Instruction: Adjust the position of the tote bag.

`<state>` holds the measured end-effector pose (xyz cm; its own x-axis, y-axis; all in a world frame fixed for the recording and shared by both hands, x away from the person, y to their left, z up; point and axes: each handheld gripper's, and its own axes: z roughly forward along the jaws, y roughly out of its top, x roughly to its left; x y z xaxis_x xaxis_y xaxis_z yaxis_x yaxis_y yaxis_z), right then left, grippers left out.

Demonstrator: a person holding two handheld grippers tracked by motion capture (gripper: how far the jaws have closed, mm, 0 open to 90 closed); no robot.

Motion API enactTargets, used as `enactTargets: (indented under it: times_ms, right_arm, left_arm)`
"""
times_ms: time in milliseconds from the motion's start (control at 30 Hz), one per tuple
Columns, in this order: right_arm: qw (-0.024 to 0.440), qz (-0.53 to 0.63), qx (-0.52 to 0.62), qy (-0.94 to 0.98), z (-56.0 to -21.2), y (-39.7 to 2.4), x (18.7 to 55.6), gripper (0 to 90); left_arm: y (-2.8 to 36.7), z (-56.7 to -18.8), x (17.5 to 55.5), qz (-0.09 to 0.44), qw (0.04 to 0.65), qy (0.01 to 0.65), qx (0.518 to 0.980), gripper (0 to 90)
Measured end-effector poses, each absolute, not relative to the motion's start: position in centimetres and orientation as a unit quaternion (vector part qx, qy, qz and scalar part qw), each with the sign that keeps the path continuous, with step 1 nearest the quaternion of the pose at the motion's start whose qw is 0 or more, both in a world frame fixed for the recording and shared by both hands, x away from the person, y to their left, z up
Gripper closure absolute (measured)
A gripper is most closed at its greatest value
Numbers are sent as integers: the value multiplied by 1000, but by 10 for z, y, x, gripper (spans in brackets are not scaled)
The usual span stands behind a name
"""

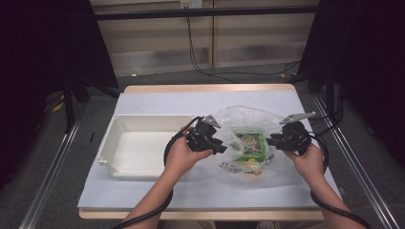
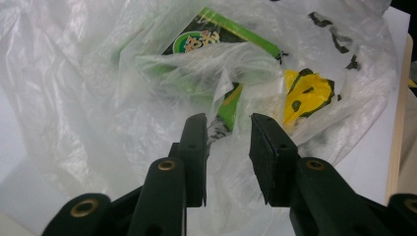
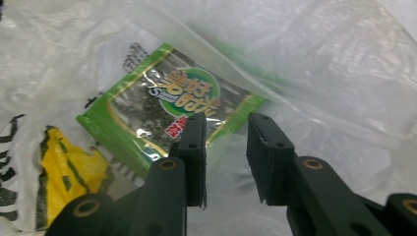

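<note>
One clear plastic bag [image 1: 248, 143] lay on the worktop [image 1: 157, 102], with one green snack packet [image 1: 248, 142] inside it and one white tray [image 1: 136, 145] just to its left. Two tongs flanked the bag: left tongs [image 1: 220, 149] and right tongs [image 1: 270, 141], both apart, nothing clamped. The left gripper view caught crumpled film [image 2: 216, 73] over the packet; the right gripper view read the packet's label [image 3: 189, 93] plainly, beside a yellow print [image 3: 69, 167] on the bag.
</note>
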<state>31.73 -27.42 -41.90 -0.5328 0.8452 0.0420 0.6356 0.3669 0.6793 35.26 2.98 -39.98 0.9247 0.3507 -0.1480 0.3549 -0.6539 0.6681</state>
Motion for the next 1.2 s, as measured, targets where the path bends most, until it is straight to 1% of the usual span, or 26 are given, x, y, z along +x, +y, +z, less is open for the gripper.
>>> enactTargets:
  times_ms: [33, 233, 267, 300, 333, 367, 500, 533, 567, 600, 633, 733, 800, 967, 1033, 1100, 1167, 1200]
  right_arm:
    - [159, 332, 453, 812, -418, -272, 316, 696]
    - [148, 337, 435, 822, -417, -257, 312, 720]
    - [143, 339, 431, 824, -418, -254, 311, 721]
    - [142, 340, 426, 827, -419, -251, 311, 722]
    - [138, 339, 423, 829, -419, -247, 310, 723]
    - [136, 340, 419, 831, -419, -244, 309, 723]
    - [127, 343, 413, 834, -422, -233, 311, 723]
    - [125, 343, 413, 834, -422, -230, 311, 722]
    - [124, 343, 410, 836, -422, -228, 311, 722]
    - [126, 343, 407, 837, -422, -226, 312, 722]
    - [121, 346, 405, 837, -422, -223, 312, 721]
    - [118, 357, 399, 837, -421, -217, 312, 709]
    - [111, 365, 400, 833, -420, -213, 312, 704]
    - [103, 366, 384, 841, -418, -199, 313, 710]
    - [101, 365, 381, 844, -420, -194, 313, 745]
    - [93, 364, 374, 848, -423, -189, 314, 811]
    - [89, 359, 369, 853, -428, -184, 314, 873]
    - [87, 357, 366, 855, -430, -181, 314, 883]
  left_arm:
    - [28, -400, 352, -4, 371, 194, 908, 668]
    - [17, -401, 350, 6, 379, 179, 908, 672]
    - [16, -402, 350, 13, 375, 181, 909, 655]
    - [14, -403, 351, 23, 373, 182, 910, 597]
    - [13, -404, 352, 20, 368, 179, 912, 584]
    - [11, -405, 353, 12, 369, 180, 912, 604]
    - [2, -409, 356, 16, 359, 180, 916, 618]
    - [2, -410, 358, 14, 351, 178, 919, 683]
    - [1, -411, 359, 13, 347, 180, 921, 773]
    - [1, -411, 359, 25, 335, 185, 924, 860]
    - [1, -412, 361, 29, 331, 188, 924, 900]
    - [5, -413, 364, 30, 319, 192, 928, 900]
    - [7, -414, 364, 25, 328, 203, 922, 900]
    - [14, -413, 364, 31, 321, 207, 924, 900]
    - [16, -413, 364, 26, 321, 209, 923, 900]
    - [18, -412, 365, 25, 327, 211, 921, 893]
    - [19, -410, 365, 27, 336, 221, 915, 808]
    - [19, -408, 364, 29, 346, 232, 909, 791]
